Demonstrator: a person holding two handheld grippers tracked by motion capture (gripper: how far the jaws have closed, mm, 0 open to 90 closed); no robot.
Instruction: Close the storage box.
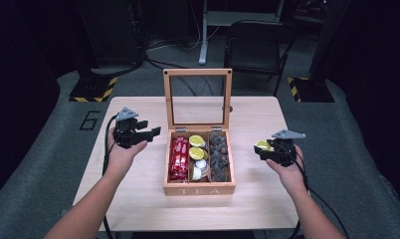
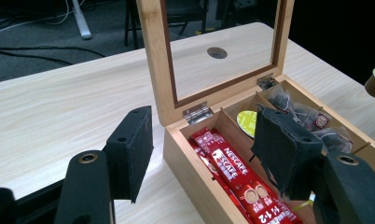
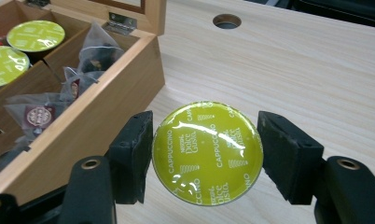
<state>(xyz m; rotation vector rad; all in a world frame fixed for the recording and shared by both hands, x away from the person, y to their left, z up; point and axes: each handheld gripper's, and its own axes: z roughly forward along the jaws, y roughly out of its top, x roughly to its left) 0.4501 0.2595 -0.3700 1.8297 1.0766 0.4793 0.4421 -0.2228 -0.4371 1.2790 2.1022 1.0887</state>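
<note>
Standing on a pale wooden worktop (image 1: 138, 199) in a dark room with grey floor, a wooden tea box (image 1: 199, 189) sits open. Right of it, the right gripper (image 3: 204, 149) clamps its jaws on a capsule (image 3: 207, 152), its glossy lime-green lid reading "Cappuccino". The left gripper (image 2: 199, 149) hangs beside the box, jaws parted, holding nothing.

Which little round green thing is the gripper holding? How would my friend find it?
Find the open wooden tea box on the pale table. Right of it, the right gripper holds a round capsule with a shiny lime-green lid. Other green-lidded capsules sit inside the box.
</note>
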